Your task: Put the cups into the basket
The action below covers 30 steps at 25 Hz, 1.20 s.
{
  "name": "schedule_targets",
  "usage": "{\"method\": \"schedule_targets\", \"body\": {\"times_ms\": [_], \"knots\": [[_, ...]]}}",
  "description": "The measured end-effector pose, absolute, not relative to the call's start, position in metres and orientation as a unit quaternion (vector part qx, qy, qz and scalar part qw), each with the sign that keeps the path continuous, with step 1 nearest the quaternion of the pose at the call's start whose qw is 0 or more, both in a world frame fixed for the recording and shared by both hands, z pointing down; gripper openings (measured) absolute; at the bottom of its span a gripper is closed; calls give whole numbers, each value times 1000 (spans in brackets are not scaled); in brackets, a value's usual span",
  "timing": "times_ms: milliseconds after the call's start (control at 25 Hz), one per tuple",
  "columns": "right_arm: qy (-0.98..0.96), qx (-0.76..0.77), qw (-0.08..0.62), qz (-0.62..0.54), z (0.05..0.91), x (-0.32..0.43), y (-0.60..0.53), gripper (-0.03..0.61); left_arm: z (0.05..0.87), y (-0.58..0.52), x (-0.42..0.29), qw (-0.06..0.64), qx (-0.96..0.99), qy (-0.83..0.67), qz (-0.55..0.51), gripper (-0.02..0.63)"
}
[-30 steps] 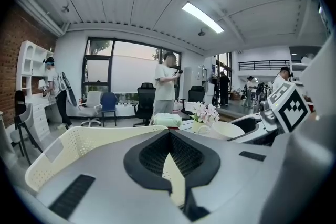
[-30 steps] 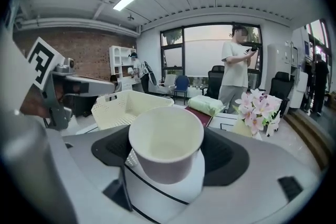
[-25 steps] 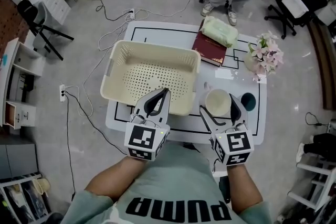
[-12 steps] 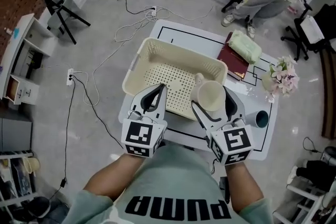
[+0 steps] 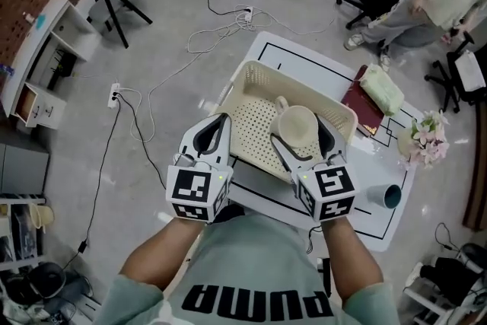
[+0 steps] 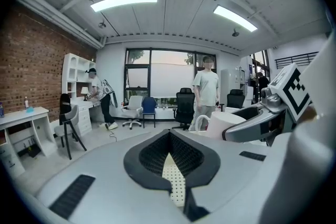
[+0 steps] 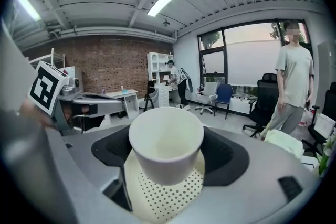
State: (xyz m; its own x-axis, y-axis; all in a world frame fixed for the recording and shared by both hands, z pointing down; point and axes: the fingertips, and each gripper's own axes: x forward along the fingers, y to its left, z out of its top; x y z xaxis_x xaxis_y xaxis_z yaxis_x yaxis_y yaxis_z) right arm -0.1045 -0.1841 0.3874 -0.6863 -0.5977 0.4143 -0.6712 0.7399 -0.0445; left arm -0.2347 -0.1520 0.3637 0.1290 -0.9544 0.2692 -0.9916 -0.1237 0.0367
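Cream cup (image 5: 297, 125), clamped in right claw (image 5: 300, 135), hung over basket (image 5: 297, 85), unreleased. Left claw (image 5: 221, 122), jaws together, held nothing. Teal cup (image 5: 384, 195) stood on counter (image 5: 358, 221), four o'clock from basket. Neither cup in.

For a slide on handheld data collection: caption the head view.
Right gripper holds a cream cup over the perforated basket; left gripper shut, empty; teal cup sits on the table.
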Motion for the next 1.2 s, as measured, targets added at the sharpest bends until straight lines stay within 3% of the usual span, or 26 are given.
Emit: {"method": "schedule_targets", "body": {"times_ms": [520, 1200], "knots": [[-911, 326, 225, 114, 436, -175, -233, 396, 378, -192, -301, 116, 730, -665, 105, 5], [-905, 309, 261, 130, 495, -202, -261, 396, 417, -234, -331, 154, 726, -658, 126, 5]]}}
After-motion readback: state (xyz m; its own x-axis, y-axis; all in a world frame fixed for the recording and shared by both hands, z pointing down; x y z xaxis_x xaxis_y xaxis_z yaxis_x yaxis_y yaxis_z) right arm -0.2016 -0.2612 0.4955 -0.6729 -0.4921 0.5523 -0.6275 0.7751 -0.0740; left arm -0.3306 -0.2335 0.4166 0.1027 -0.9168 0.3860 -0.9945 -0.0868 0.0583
